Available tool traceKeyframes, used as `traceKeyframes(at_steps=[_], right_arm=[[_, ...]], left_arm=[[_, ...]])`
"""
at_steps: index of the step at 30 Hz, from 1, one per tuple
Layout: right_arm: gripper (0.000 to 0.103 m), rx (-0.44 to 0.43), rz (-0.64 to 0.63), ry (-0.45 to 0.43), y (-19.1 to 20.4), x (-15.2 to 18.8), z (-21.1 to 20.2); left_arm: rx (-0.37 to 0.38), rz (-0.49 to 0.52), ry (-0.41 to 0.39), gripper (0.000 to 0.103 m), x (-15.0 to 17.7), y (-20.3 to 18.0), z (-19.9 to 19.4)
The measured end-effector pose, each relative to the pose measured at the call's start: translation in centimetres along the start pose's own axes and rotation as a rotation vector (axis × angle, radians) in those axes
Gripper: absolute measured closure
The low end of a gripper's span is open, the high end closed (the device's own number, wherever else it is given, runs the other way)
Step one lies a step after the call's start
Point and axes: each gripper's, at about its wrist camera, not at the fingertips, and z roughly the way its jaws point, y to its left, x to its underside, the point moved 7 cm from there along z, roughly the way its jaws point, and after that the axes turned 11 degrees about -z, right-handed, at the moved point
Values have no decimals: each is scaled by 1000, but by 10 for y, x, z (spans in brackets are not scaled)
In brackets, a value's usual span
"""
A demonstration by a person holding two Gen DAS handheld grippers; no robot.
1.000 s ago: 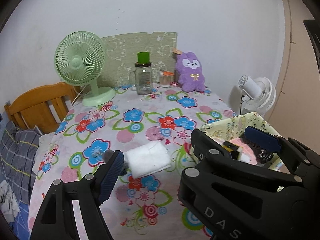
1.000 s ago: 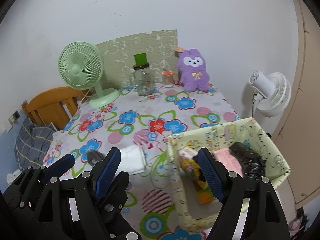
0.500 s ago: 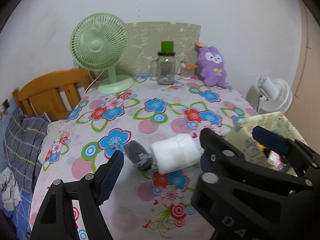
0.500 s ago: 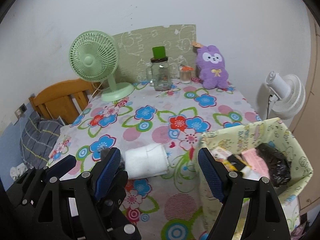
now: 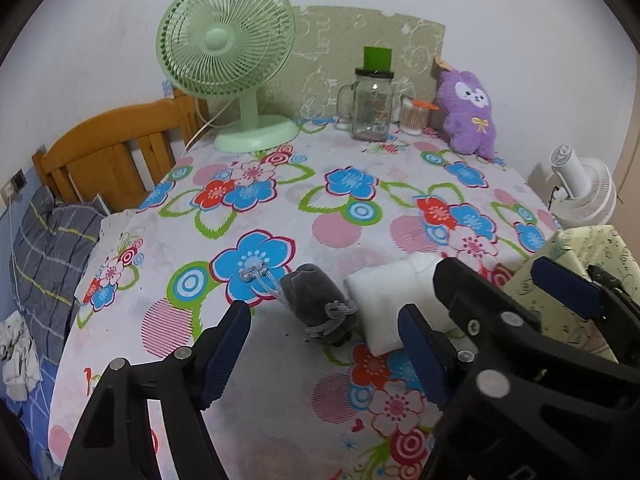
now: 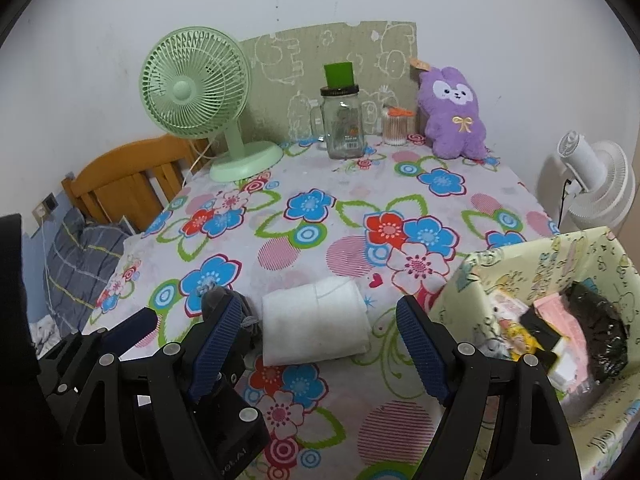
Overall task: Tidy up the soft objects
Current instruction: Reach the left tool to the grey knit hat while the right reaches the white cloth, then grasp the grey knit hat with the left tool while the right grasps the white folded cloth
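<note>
A grey drawstring pouch (image 5: 316, 304) lies on the flowered tablecloth (image 5: 352, 216) with a folded white cloth (image 5: 392, 300) touching its right side. My left gripper (image 5: 324, 344) hovers just short of the pouch. Its jaws are closing, the pouch lies ahead between the tips, and the pads do not touch it. My right gripper (image 6: 320, 340) stands open with the white cloth (image 6: 316, 320) in the gap ahead, untouched. The pouch (image 6: 212, 296) is partly hidden behind its left finger. A purple plush rabbit (image 6: 456, 116) sits at the back of the table.
A pale patterned fabric basket (image 6: 520, 256) at the right holds a black bag and several small items. A green fan (image 6: 188, 84), a glass jar (image 6: 344, 124) and a swab pot (image 6: 396, 128) stand at the back. A white fan (image 6: 596, 184) is off the table's right side and a wooden headboard (image 6: 124, 176) off its left.
Both grippers have come forward and down towards the table, so the pouch and the white cloth are nearer. The left jaws have narrowed a little.
</note>
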Motion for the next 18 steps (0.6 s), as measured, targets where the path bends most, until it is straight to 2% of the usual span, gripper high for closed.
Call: traceKeyframes(at_steps=[5,10,15,18], right_arm=[[21,-17,18,25,2,2,14],[20,-25,18,58,6,5,31],[20,-23,27,102,4,12,46],[20,-30,29,126,3,14,53]], left_arm=[[-17,-26,28,31,0,9,16],[-25,-48,57,41,2,16,31],[10,-29,81,58,5,10,40],[18,-18,73,63,5,8,41]])
